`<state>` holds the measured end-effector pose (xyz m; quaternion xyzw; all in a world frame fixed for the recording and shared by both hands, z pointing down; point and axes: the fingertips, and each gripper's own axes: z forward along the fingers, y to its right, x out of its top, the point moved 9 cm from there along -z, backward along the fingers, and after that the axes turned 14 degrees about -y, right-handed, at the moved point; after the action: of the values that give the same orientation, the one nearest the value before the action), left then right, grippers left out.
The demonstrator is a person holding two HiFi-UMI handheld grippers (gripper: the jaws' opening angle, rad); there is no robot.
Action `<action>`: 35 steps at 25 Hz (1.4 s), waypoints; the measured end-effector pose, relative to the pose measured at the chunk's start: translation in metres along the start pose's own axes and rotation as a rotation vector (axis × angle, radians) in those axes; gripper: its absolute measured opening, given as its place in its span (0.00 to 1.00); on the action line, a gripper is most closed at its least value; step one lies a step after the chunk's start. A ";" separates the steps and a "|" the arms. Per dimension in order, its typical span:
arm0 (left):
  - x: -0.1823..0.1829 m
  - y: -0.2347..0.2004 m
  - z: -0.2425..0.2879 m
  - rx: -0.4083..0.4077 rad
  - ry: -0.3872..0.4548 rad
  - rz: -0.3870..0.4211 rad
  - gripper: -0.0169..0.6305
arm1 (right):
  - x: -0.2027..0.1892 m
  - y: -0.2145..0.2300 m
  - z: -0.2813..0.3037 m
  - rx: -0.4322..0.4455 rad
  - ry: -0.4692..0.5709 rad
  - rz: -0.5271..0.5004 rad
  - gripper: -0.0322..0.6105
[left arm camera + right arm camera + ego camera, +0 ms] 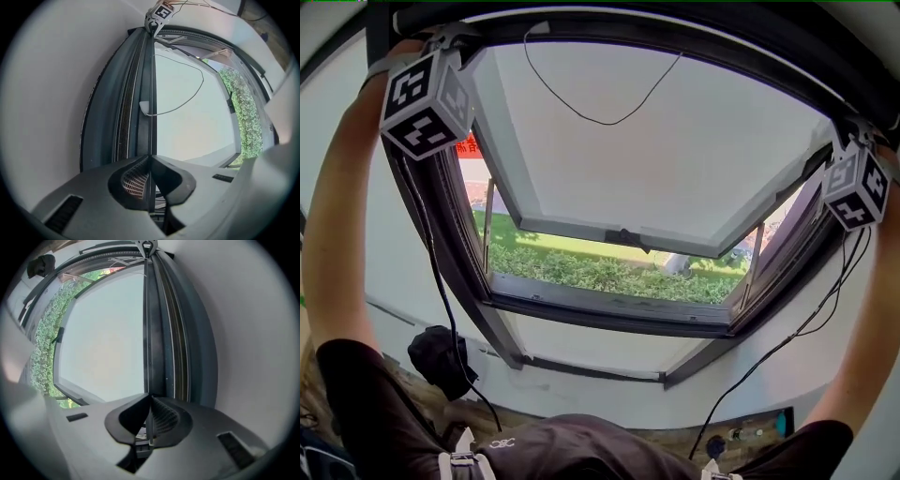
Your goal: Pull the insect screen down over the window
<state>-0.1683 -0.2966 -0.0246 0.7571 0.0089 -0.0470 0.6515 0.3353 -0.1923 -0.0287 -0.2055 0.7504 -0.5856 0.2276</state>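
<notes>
Two tight holds on the insect screen bar (152,75): left gripper (149,158) and right gripper (149,398).

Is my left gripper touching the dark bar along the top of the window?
Touching. The left gripper view shows the left gripper with its pads closed on the dark bar's thin edge.
</notes>
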 end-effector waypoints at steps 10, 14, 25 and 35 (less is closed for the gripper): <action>-0.005 0.039 -0.009 -0.067 -0.002 0.038 0.08 | -0.002 -0.033 -0.011 0.117 -0.011 -0.053 0.09; -0.006 0.061 -0.014 -0.127 -0.011 0.060 0.08 | -0.004 -0.053 -0.014 0.191 -0.013 -0.096 0.09; -0.012 0.143 -0.032 -0.270 0.000 0.121 0.08 | -0.016 -0.133 -0.035 0.355 -0.015 -0.163 0.09; -0.025 0.264 -0.047 -0.465 0.001 0.188 0.08 | -0.019 -0.246 -0.056 0.554 -0.002 -0.224 0.09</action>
<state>-0.1704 -0.2886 0.2445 0.5842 -0.0504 0.0175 0.8098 0.3286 -0.1936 0.2245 -0.2175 0.5344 -0.7894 0.2095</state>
